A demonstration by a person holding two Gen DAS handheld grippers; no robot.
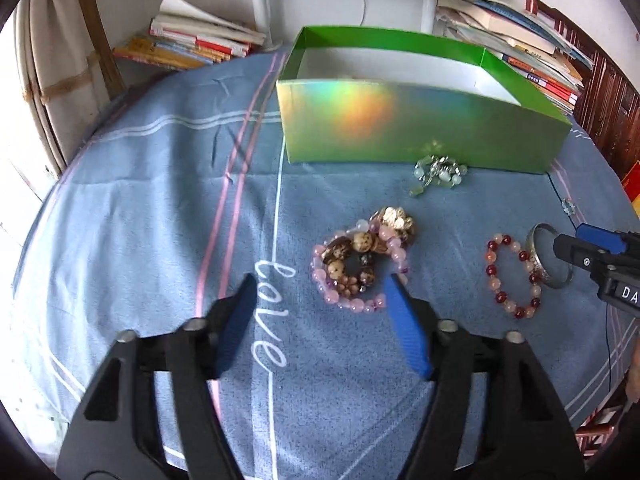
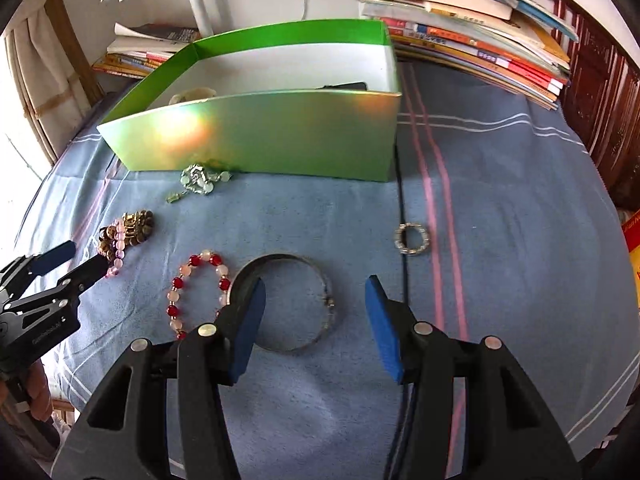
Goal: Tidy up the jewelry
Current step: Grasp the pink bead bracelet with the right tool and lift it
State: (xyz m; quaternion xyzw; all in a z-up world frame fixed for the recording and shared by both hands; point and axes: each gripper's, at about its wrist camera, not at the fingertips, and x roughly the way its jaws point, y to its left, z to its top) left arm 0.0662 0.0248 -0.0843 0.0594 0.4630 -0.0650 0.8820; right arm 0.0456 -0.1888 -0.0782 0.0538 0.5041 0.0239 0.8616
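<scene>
My right gripper [image 2: 316, 312] hangs released over the metal bangle [image 2: 294, 304], one finger inside its ring; I could drag the touching red bracelet [image 2: 196, 292] along. My left gripper [image 1: 320, 304], also released, faces the tangled bracelet pile [image 1: 360, 264] mid-cloth, so several may lift together, short of the green box [image 1: 420, 128] at the far edge.

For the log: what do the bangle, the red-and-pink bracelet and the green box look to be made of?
Bangle: apparently metal, a thin silvery-grey band with a dull sheen and a small clasp. Red-and-pink bracelet: glossy round beads, glass or polished stone; cannot tell which. Green box: likely thin cardboard with a holographic foil finish, showing a rainbow glare and white inside.
</scene>
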